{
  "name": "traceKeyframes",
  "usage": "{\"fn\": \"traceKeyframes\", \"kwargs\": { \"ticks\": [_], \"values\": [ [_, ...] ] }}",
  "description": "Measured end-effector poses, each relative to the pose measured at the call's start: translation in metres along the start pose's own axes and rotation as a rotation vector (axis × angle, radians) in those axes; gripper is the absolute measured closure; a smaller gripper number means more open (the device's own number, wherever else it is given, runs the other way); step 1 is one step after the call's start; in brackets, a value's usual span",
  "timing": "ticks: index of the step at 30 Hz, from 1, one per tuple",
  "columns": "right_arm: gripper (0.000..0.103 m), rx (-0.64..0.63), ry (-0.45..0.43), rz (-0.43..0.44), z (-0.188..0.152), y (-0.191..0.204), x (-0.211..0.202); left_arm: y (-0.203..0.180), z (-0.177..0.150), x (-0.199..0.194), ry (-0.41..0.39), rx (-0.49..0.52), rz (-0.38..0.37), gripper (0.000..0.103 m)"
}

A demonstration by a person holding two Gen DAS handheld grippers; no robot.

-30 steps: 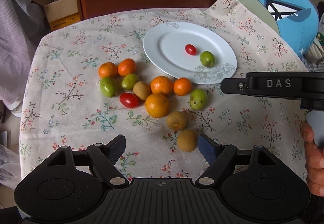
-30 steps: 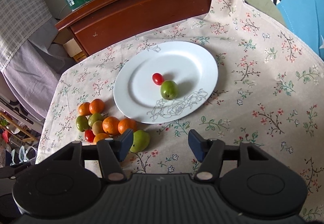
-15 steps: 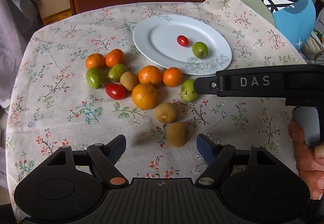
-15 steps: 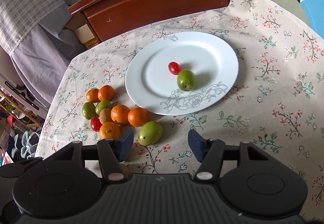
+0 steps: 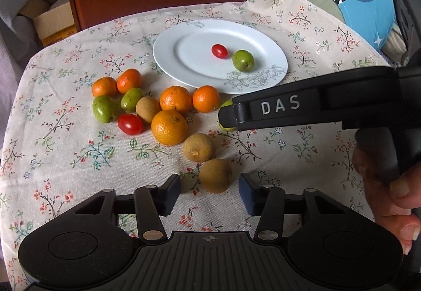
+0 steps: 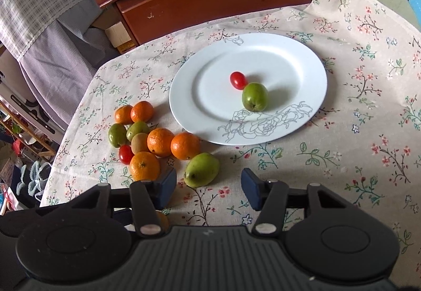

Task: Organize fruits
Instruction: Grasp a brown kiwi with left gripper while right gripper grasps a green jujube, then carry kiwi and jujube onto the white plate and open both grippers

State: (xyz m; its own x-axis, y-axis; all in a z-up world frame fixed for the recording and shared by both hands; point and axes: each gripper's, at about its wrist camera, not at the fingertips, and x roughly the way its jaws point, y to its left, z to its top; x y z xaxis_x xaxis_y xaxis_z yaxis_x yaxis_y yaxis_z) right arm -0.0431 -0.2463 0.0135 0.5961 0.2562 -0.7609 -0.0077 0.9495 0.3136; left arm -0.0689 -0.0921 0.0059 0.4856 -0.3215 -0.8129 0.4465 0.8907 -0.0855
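Left wrist view: left gripper (image 5: 209, 192), jaws just narrowed yet clear of it, brackets the nearest brown round kiwi (image 5: 215, 175) on the floral-cloth table (image 5: 302, 159); right gripper (image 6: 208, 187), unclenched, frames a green pear-shaped fruit (image 6: 201, 169) lying slightly leftward.

In the left wrist view the right gripper (image 5: 229, 117) hides most of a green fruit (image 5: 225, 104).
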Motion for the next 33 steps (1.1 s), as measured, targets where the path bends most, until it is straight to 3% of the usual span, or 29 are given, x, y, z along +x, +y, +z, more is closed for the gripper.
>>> {"fn": "traceKeyframes", "kwargs": {
  "ticks": [4,7,11,25,33],
  "values": [
    [0.052,-0.008,-0.002,0.001,0.0,0.001,0.005,0.001,0.001,-0.001,-0.013,-0.004,-0.002,0.071],
    [0.064,-0.017,-0.001,0.0,-0.001,0.001,0.008,0.002,0.001,-0.003,-0.022,-0.011,-0.02,0.079],
    [0.072,-0.025,-0.01,0.021,-0.003,0.003,0.009,0.001,0.0,-0.004,-0.025,-0.005,-0.021,0.079],
    [0.073,0.0,-0.054,0.035,0.003,0.002,-0.003,0.004,0.006,-0.022,-0.083,-0.024,-0.025,0.08],
    [0.073,0.019,-0.097,0.061,0.014,0.003,-0.019,0.013,0.028,-0.041,-0.155,-0.054,-0.028,0.08]
  ]
}}
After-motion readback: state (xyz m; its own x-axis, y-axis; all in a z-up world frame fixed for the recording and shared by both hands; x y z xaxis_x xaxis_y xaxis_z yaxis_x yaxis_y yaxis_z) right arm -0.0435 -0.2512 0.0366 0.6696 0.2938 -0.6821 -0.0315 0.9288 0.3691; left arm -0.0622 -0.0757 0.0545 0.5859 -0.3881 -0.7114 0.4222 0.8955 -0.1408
